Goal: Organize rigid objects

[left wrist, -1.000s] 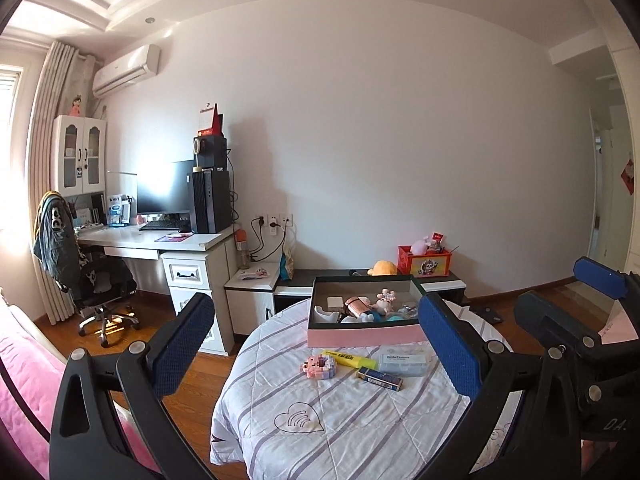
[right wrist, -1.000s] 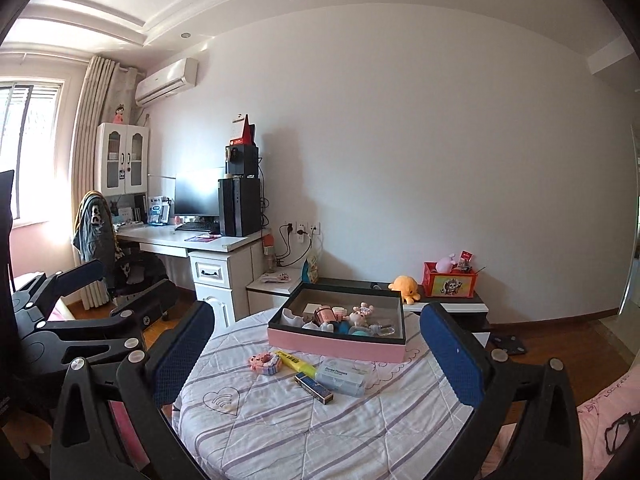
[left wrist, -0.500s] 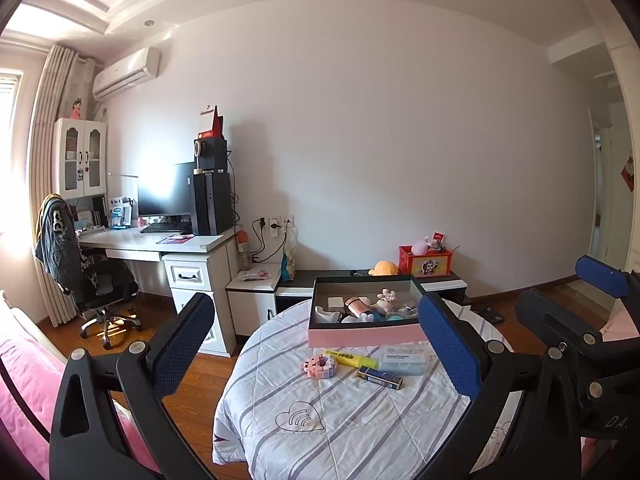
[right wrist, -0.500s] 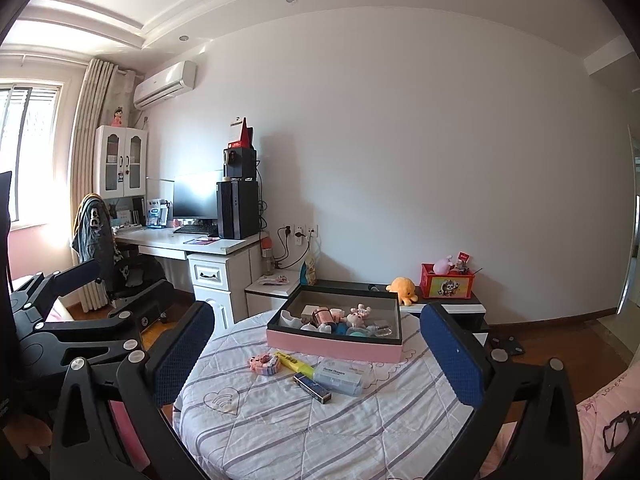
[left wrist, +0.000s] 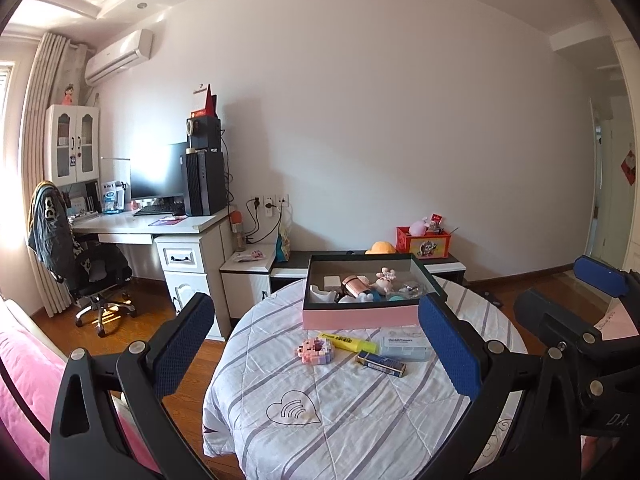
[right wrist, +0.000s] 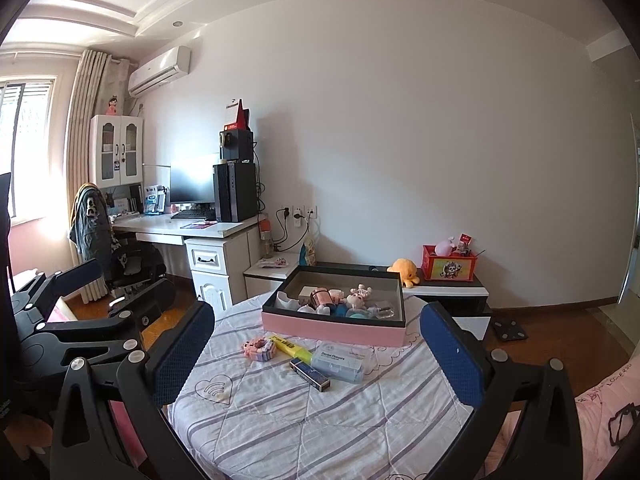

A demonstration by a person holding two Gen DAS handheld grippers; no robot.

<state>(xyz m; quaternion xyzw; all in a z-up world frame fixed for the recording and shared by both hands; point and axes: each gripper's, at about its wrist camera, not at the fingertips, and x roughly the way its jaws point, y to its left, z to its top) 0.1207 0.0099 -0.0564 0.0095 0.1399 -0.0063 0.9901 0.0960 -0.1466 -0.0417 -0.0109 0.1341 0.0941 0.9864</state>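
Note:
A round table [left wrist: 352, 408] [right wrist: 304, 432] with a striped cloth carries a pink-walled, dark-rimmed box [left wrist: 360, 317] [right wrist: 332, 330] holding several small items. In front of the box lie a pink block toy [left wrist: 315, 351] [right wrist: 259, 349], a yellow highlighter [left wrist: 348, 342] [right wrist: 290, 347], a dark blue small box [left wrist: 380, 363] [right wrist: 310, 374] and a white floss box [left wrist: 405, 343] [right wrist: 340, 362]. My left gripper [left wrist: 320, 344] and right gripper [right wrist: 316, 356] both hang open above the table's near side, nothing between their blue pads. The right gripper shows at the right edge of the left wrist view, the left one at the left of the right wrist view.
A white desk [left wrist: 160, 228] with monitor and computer tower stands at the back left, an office chair [left wrist: 80, 264] beside it. A low cabinet [left wrist: 400, 264] with a red box [left wrist: 423, 242] lines the wall. Pink bedding [left wrist: 24, 392] lies at near left.
Both wrist views have shifted only slightly; the table and box sit a touch lower and nearer. Both grippers stay open and nothing on the table has moved.

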